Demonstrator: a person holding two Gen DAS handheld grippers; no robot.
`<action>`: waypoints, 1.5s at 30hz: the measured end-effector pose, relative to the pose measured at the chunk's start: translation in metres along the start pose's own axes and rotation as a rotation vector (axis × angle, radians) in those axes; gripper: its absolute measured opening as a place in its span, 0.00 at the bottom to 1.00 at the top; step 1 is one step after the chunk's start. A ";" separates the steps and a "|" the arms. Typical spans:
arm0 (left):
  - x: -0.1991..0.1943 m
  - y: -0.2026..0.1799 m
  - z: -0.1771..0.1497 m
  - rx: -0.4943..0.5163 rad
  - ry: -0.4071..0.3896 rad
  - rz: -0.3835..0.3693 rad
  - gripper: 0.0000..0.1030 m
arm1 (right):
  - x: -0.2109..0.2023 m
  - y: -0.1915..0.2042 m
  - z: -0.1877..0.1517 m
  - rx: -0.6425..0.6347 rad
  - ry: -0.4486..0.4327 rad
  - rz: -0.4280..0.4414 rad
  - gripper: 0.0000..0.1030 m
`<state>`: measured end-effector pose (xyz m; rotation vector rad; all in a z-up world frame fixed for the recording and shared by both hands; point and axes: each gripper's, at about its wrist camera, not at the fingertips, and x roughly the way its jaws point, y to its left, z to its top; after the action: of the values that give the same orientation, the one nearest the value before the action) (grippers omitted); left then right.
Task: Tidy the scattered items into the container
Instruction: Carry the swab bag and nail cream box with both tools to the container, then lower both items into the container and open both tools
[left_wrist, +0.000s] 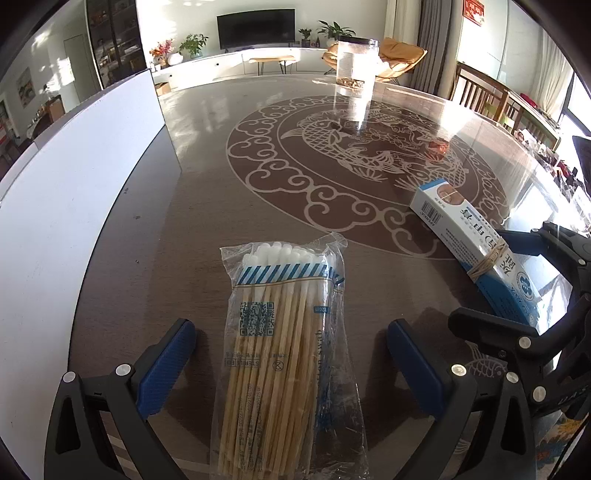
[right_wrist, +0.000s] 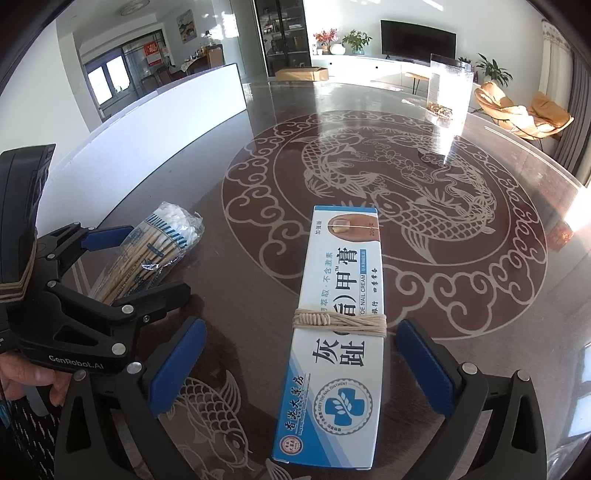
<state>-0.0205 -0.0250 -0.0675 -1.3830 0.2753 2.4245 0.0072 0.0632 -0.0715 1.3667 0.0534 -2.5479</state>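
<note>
A clear bag of cotton swabs (left_wrist: 284, 350) lies on the brown patterned table between the open blue fingers of my left gripper (left_wrist: 288, 369); the pads do not touch it. It also shows in the right wrist view (right_wrist: 155, 254). A white and blue nail cream box (right_wrist: 332, 339) with a rubber band around it lies between the open fingers of my right gripper (right_wrist: 299, 365), apart from both pads. The box shows in the left wrist view (left_wrist: 476, 254). A long white container (left_wrist: 74, 206) stands along the table's left side, also in the right wrist view (right_wrist: 155, 122).
A clear plastic jar (left_wrist: 356, 66) stands at the far side of the table, also in the right wrist view (right_wrist: 448, 88). Wooden chairs (left_wrist: 491, 96) stand beyond the table's right edge. The two grippers are close side by side at the near edge.
</note>
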 end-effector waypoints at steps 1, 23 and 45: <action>0.001 0.001 0.003 0.017 0.035 -0.011 1.00 | 0.004 0.000 0.006 -0.020 0.033 -0.009 0.99; -0.191 0.127 0.005 -0.187 -0.288 -0.072 0.31 | -0.068 0.042 0.107 -0.174 0.024 0.038 0.43; -0.121 0.353 -0.012 -0.484 -0.016 0.206 0.31 | 0.073 0.338 0.302 -0.413 0.002 0.295 0.43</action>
<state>-0.0880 -0.3784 0.0307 -1.5892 -0.2012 2.7964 -0.1981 -0.3239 0.0656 1.1223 0.3329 -2.1397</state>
